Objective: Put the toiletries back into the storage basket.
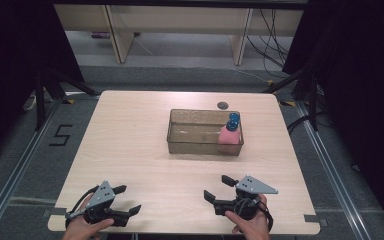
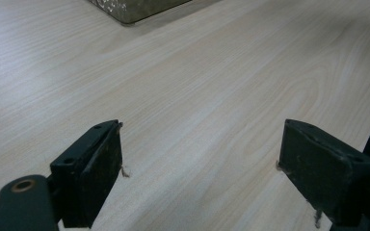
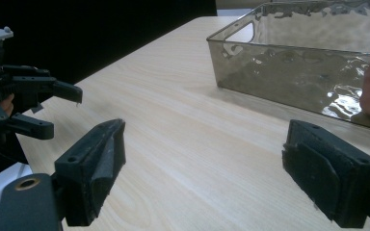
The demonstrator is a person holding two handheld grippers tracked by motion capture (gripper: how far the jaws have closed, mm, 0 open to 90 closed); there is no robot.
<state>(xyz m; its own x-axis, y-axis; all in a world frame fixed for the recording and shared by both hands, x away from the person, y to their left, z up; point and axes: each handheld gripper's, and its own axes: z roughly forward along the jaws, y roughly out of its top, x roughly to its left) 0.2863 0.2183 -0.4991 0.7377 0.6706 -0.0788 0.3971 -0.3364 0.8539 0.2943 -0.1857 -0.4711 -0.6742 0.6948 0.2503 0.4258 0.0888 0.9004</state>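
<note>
Both grippers are resting low over the surface (image 1: 130, 150), the left gripper (image 1: 125, 200) and the right gripper (image 1: 215, 189) each with fingers wide and holding nothing. The pink bottle (image 1: 229, 134) is standing in the clear bin (image 1: 180, 137), well ahead of the right fingers (image 3: 96, 168). I judge the reach is only starting; next, the right gripper needs to be advancing over the bin wall.
</note>
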